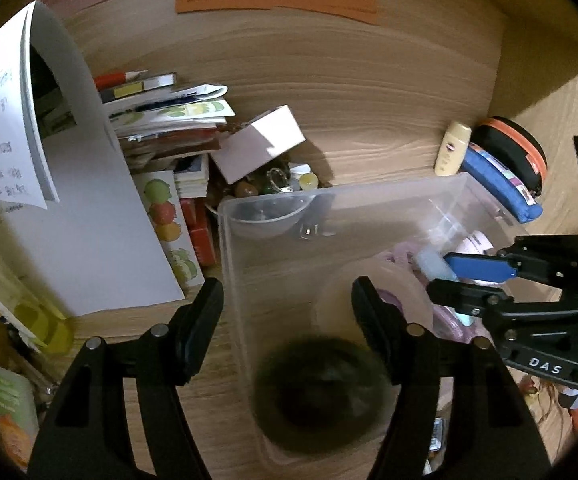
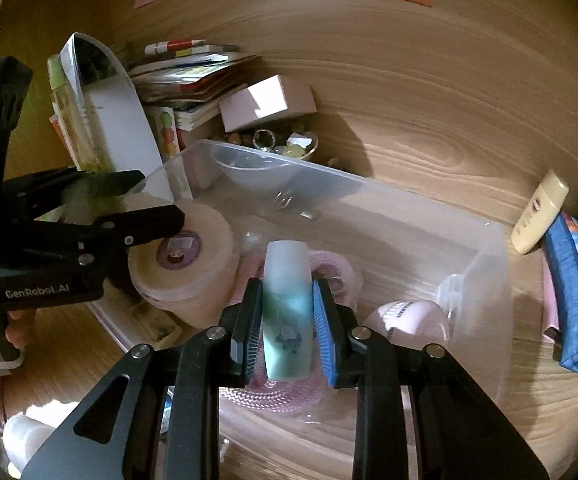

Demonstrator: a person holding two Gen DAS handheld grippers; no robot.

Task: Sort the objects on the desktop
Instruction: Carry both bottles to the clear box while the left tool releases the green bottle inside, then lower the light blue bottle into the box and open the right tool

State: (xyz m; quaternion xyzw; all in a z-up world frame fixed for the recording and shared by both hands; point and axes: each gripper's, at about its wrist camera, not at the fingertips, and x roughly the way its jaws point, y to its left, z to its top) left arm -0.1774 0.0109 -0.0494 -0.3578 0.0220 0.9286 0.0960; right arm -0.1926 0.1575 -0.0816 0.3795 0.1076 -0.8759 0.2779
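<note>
Wooden desk [image 2: 429, 128] crowds bin [image 2: 489, 280]; right tool [image 2: 287, 320] grips bottle [image 2: 287, 304], left tool [image 1: 287, 300] wide.

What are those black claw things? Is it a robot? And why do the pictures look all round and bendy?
It's not a robot. A person holds a hand-held gripper in each hand, like big tongs, and each one carries a small camera with a rounded lens that bends the picture.

One picture looks along the left hand-held gripper. Its two fingers are apart with nothing pinched. The other picture looks along the right hand-held gripper, which is squeezing a small pale-green bottle over a clear plastic bin.

In the bin sit a white round tub, something pink and a pale pink case. On the wooden desk around it are a pile of booklets, a pink box, a cream tube and a blue pencil case.
</note>
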